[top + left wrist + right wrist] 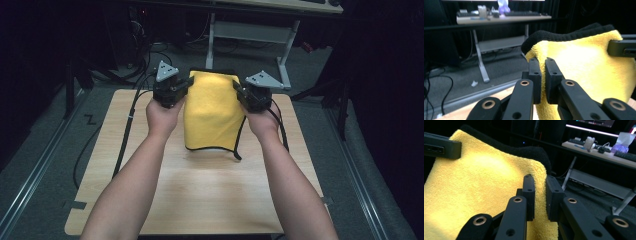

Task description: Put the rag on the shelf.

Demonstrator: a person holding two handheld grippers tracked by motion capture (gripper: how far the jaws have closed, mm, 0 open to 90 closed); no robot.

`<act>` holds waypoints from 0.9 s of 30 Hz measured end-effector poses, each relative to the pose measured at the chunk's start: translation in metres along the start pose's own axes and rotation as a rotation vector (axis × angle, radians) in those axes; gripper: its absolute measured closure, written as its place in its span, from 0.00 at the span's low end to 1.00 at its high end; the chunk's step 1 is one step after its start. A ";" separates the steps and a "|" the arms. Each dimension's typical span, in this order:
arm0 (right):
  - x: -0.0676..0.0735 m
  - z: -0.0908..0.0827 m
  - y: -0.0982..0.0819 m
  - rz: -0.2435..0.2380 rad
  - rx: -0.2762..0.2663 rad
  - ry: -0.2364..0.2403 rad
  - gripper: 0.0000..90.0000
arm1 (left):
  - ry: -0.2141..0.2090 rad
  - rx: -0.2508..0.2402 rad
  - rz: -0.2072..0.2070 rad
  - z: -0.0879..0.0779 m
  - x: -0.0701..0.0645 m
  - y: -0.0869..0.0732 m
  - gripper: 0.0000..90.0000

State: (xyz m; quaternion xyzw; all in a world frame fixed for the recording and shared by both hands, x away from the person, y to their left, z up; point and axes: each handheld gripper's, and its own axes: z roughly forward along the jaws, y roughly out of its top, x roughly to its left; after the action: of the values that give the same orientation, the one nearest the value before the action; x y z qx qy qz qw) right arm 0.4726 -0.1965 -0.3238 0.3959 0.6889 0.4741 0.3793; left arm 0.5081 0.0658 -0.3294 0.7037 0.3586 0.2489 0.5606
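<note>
High view: a person's two forearms reach in from the bottom edge, each hand carrying a tool, and between them hangs a yellow cloth [210,112] with a black edging. The left tool [188,85] grips the cloth's upper left corner and the right tool [237,88] grips its upper right corner, so the top edge is stretched between them above the far part of the wooden table [200,200]. The cloth's lower edge curves down toward the tabletop (whether it touches the wood I cannot tell), and a short black strip trails from its lower right corner. A cable runs from the left tool down across the table's left side to the grey floor [45,165].

Left gripper view shows the left tool [543,75] with its jaws clenched on the cloth [586,70], yellow pile pinched in the narrow slot between them; the black edging runs along the top. At the right edge the other tool's black tip meets the cloth.

Right gripper view shows the right tool [540,195] likewise clamped on the cloth [474,190] near its corner. Behind stands a pale desk [599,152] with small items on it.
</note>
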 end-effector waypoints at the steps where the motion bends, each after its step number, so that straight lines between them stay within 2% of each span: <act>1: -0.001 0.003 -0.001 -0.005 0.008 0.001 0.90 | 0.003 0.010 0.002 0.003 0.002 -0.002 0.95; 6: -0.002 0.016 -0.010 -0.030 0.051 0.012 0.90 | 0.009 0.067 0.004 0.015 0.008 -0.013 0.95; 9: -0.005 0.023 -0.016 -0.029 0.077 0.025 0.90 | 0.009 0.102 0.013 0.020 0.009 -0.020 0.95; 18: -0.011 0.038 -0.042 -0.009 0.163 0.059 0.90 | -0.018 0.182 -0.063 0.033 0.016 -0.048 0.95; 22: -0.016 0.041 -0.047 0.062 0.181 0.094 0.90 | -0.035 0.198 -0.094 0.034 0.021 -0.056 0.95; 27: -0.017 0.045 -0.051 0.073 0.212 0.113 0.90 | -0.044 0.222 -0.111 0.036 0.023 -0.064 0.95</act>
State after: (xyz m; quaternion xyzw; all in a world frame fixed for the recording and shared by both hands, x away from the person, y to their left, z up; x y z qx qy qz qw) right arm 0.5097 -0.2079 -0.3821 0.4314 0.7406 0.4336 0.2783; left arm 0.5354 0.0690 -0.4017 0.7458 0.4097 0.1609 0.5001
